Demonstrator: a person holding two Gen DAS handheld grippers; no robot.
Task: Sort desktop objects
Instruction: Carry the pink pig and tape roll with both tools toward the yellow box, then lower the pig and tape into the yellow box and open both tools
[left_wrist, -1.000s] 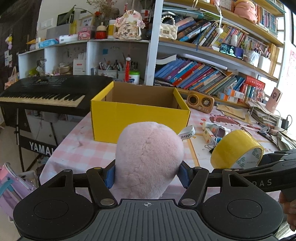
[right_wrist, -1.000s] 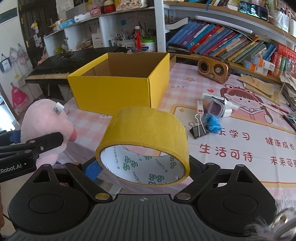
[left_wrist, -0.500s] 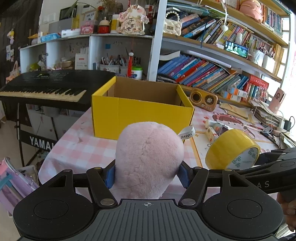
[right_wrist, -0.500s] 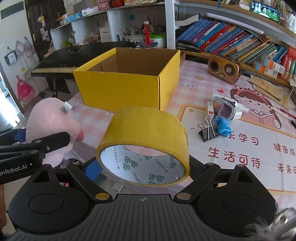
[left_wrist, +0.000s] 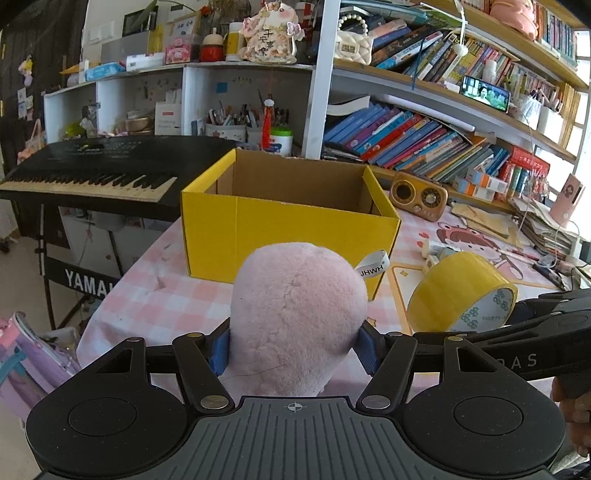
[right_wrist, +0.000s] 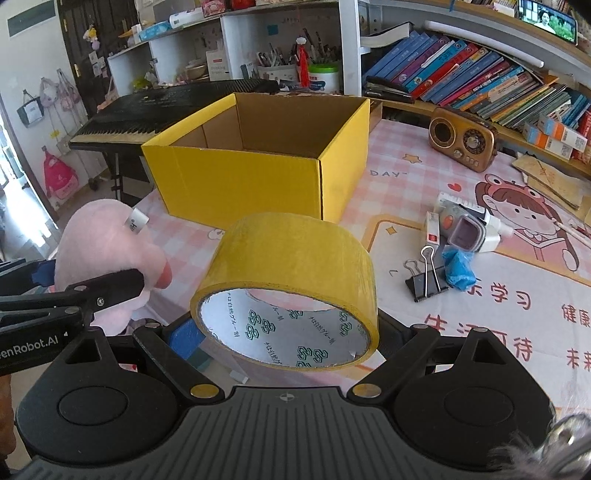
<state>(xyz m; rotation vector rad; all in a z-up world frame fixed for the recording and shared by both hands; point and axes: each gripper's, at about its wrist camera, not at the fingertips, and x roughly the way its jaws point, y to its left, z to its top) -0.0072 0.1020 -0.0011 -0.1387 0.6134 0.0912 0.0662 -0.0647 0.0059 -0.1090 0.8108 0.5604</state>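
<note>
We find the left gripper (left_wrist: 293, 347) clamped on a pink plush toy (left_wrist: 297, 317), its blue pads (left_wrist: 219, 349) pressing the toy's two sides, the bulk of the toy standing forward of the jaws. We find the right gripper (right_wrist: 286, 332) clamped on a yellow tape roll (right_wrist: 291, 266), the roll seated between the jaws with its printed core facing the camera. Both items are held above the near edge of the checked tablecloth (left_wrist: 173, 299), short of the open yellow box (right_wrist: 258, 173). A binder clip (right_wrist: 424, 280) and a small radio (right_wrist: 461, 138) lie on the table to the right.
</note>
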